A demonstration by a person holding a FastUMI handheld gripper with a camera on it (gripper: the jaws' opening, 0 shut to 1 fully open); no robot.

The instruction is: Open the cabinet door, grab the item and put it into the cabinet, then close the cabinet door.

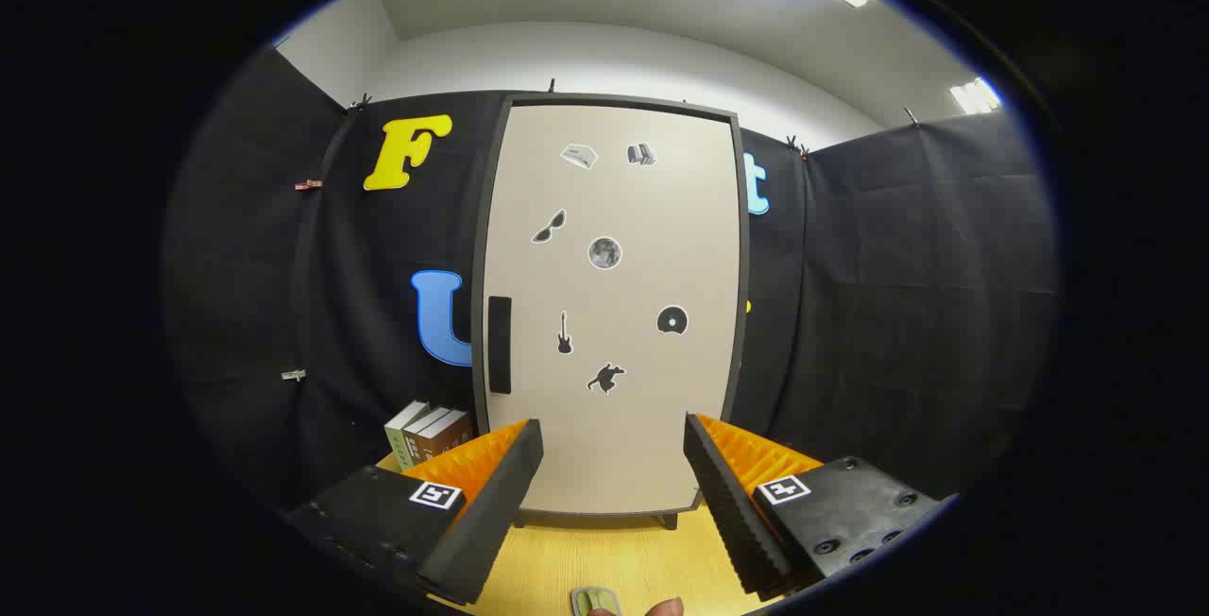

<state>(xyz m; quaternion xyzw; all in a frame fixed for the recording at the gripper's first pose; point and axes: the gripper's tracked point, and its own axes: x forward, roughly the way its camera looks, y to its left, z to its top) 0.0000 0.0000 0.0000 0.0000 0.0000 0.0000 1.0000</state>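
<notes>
My tongs (614, 451) spread, empty, facing beige dark-framed cabinet door (612, 314): shut. Black handle (500, 345) untouched. Opening, loading, closing all remain.

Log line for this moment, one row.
stage: approach | cabinet door: shut | handle: untouched | gripper: open, empty | books: beside cabinet

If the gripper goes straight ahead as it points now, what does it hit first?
Most likely the closed cabinet door, on its lower panel to the right of the black handle. The gripper is open with nothing between its fingers; depth is uncertain.
</notes>
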